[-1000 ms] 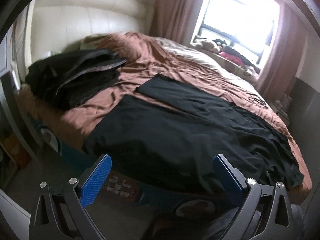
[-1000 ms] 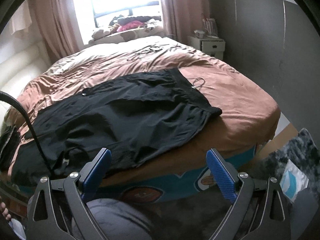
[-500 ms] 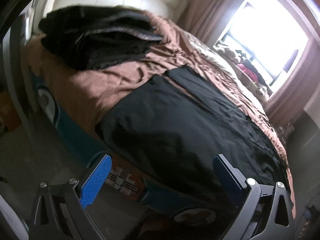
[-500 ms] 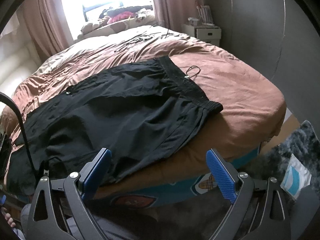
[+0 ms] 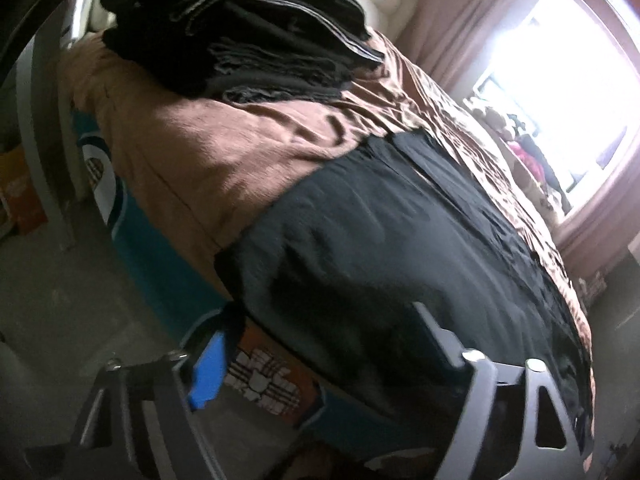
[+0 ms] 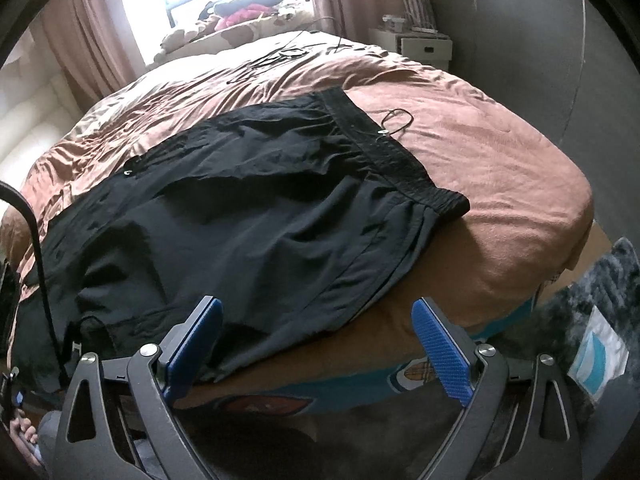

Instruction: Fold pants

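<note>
We see the black lightweight-fabric pants (image 6: 248,216) lying spread flat, unfolded, along the near edge of the brown-covered bed (image 6: 500,184), elastic waistband at the right end: no fold made yet, we judge all folds left. Left gripper (image 5: 320,344) jaws closing, near hem between them, not pinched; right gripper (image 6: 318,344) likewise. Dark folded stack (image 5: 240,36) sits near the headboard.
</note>
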